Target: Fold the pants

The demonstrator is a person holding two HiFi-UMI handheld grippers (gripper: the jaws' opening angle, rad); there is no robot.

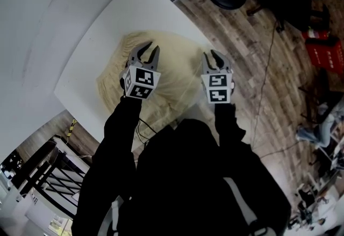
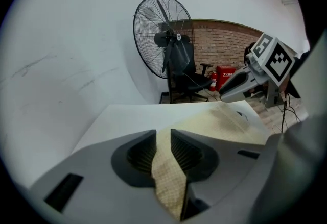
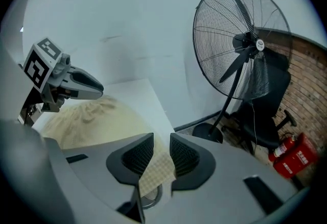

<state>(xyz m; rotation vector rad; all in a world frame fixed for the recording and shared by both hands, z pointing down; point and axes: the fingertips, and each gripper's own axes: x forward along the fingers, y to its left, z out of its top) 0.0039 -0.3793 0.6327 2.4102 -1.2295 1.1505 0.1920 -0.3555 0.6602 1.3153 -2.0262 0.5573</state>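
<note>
Nearest the head camera, the person's black sleeves are reaching forward, each hand carrying a gripper over the white table. The left gripper is pinching a fold of the beige pants: its jaws are standing narrow, with a strip of the finely checked cloth running up between the ribbed pads. The right gripper is doing the same at the other side, its jaws closing narrowly on a corner of the same cloth, which is hanging down behind them. The two grippers are hovering side by side, near each other but apart, above the pants. The rest of the garment is lying rumpled on the table beyond the jaws, its gathered waistband lying towards the far left edge. Past the table, a large black fan is standing on the wood-plank floor beside a black chair, and a red fire extinguisher is sitting against the brick wall behind them
</note>
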